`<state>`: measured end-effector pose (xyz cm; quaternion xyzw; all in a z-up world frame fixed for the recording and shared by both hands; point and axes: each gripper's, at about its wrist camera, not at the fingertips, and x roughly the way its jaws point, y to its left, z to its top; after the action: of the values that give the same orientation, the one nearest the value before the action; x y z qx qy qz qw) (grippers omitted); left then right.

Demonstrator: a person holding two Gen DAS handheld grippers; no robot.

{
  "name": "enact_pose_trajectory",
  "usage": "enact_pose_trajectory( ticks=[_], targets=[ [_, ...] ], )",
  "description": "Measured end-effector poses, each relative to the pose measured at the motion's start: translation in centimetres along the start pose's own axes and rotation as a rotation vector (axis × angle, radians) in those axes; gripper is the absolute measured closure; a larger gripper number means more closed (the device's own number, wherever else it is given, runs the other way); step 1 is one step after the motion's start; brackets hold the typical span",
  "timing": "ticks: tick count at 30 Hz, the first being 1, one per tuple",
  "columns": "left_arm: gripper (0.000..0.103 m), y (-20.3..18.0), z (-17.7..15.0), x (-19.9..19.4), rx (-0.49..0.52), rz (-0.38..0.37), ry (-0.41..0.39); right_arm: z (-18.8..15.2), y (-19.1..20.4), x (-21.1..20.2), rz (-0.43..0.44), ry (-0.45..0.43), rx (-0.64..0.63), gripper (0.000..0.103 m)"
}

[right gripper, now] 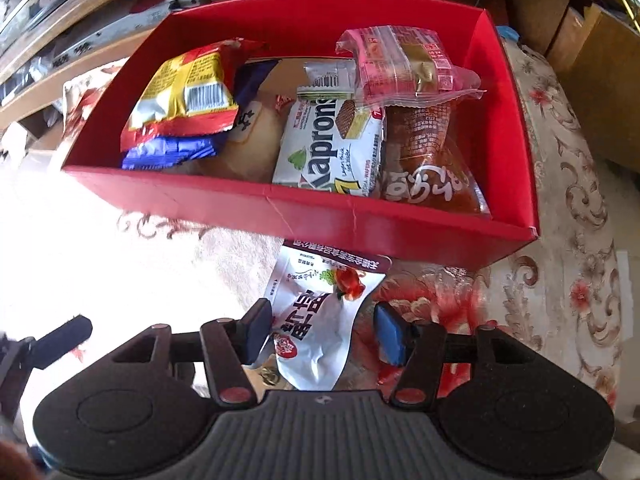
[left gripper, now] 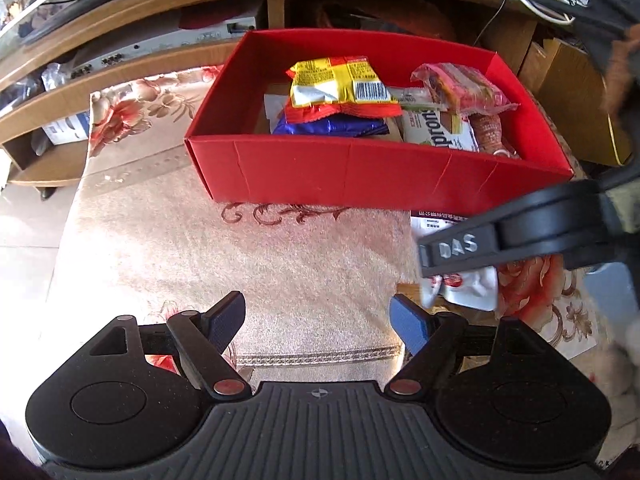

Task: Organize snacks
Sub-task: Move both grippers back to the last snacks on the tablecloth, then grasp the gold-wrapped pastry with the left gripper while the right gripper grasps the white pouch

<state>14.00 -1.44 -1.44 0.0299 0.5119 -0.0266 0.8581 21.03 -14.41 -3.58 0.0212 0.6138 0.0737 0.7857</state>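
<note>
A: What lay around the box [right gripper: 304, 216]?

B: It was a red cardboard box, rectangular and open-topped, on a pale floral cloth [left gripper: 280, 264]. A wooden shelf unit [left gripper: 132, 12] with electronics stood behind it. In the left view, the right gripper's black arm crossed the lower right and covered part of the white packet [right gripper: 316, 332].

A: How many snacks were there?

B: I counted about seven in the box: a yellow-and-red bag [right gripper: 188, 92] on a blue pack [right gripper: 172, 152], a white wafer pack [right gripper: 332, 148], a pink wrapper [right gripper: 404, 64], an orange-brown bag [right gripper: 432, 176], a small bar with a barcode and a pale bun underneath. One white packet, glossy and crinkled, lay on the cloth just in front of the box.

A: And the grippers?

B: The right gripper [right gripper: 320, 330] was spread, its blue pads either side of the white packet; I couldn't tell whether the left pad touched it. The left gripper [left gripper: 318, 322] was wide apart over bare cloth, holding nothing.
</note>
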Motion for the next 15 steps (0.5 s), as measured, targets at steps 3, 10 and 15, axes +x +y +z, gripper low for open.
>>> enact_pose_trajectory(
  ticks=[3, 10, 15],
  targets=[
    [0.019, -0.3, -0.1, 0.1, 0.009, 0.000, 0.003, -1.3, -1.2, -0.1, -0.040, 0.005, -0.035, 0.056],
    [0.019, -2.2, -0.3, 0.6, 0.031, -0.054, 0.023, -2.9, -3.6, -0.4, -0.060, 0.014, -0.051, 0.056],
    [0.019, -4.2, -0.6, 1.5, 0.093, -0.048, 0.046, -3.0, -3.9, -0.8, -0.053, 0.018, -0.065, 0.056]
  ],
)
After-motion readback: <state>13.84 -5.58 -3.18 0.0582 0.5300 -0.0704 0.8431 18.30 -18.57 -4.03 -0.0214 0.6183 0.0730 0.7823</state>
